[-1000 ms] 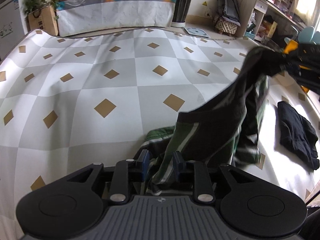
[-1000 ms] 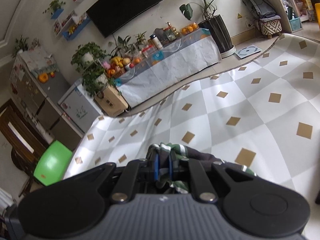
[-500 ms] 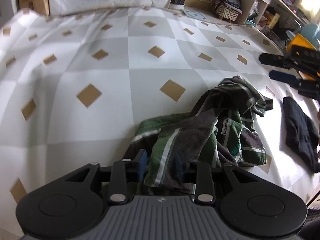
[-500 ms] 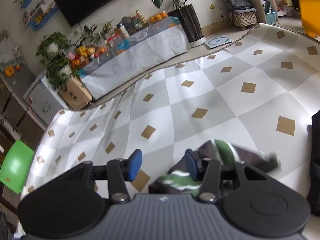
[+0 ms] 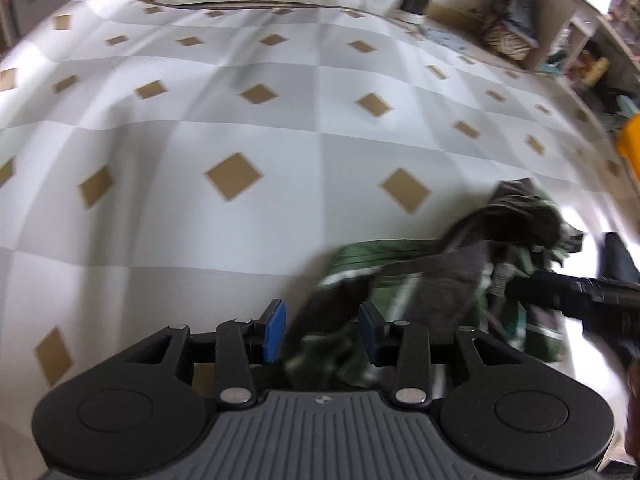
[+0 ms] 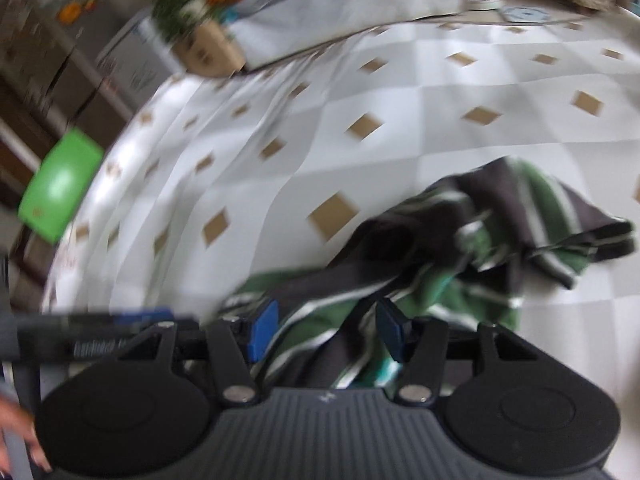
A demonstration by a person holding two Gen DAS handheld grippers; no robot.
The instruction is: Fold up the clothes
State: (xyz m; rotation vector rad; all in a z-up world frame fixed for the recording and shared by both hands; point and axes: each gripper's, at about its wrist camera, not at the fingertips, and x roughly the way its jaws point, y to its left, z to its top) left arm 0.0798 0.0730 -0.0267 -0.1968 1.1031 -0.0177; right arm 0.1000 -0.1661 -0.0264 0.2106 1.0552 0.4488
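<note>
1. White-and-grey checked sheet with tan diamond patches (image 5: pixel 200 128) covers the whole work surface, wrinkled near its far edge in the right wrist view.
2. Crumpled green, grey and white striped cloth garment (image 5: pixel 432 280) lies in a loose heap on the sheet, low and right of centre in the left wrist view; same heap fills the lower middle of the right wrist view (image 6: pixel 460 248). Not folded, not flat.
3. Left gripper (image 5: pixel 322 332), black body with blue pads, points down at the near-left edge of the heap; jaws are opening. Fabric sits in the gap but the pads don't press it.
4. Right gripper (image 6: pixel 326 332), same build, is over the other end of the heap; jaws opening, striped cloth between the pads but loose, no pinch seen. Picture is motion-blurred. It also shows as a dark bar at the right edge of the left wrist view.
5. Green plastic chair seat (image 6: pixel 60 188) stands beyond the sheet's left edge.
6. Fingertips of a hand (image 6: pixel 24 440) show at bottom-left of the right wrist view.
</note>
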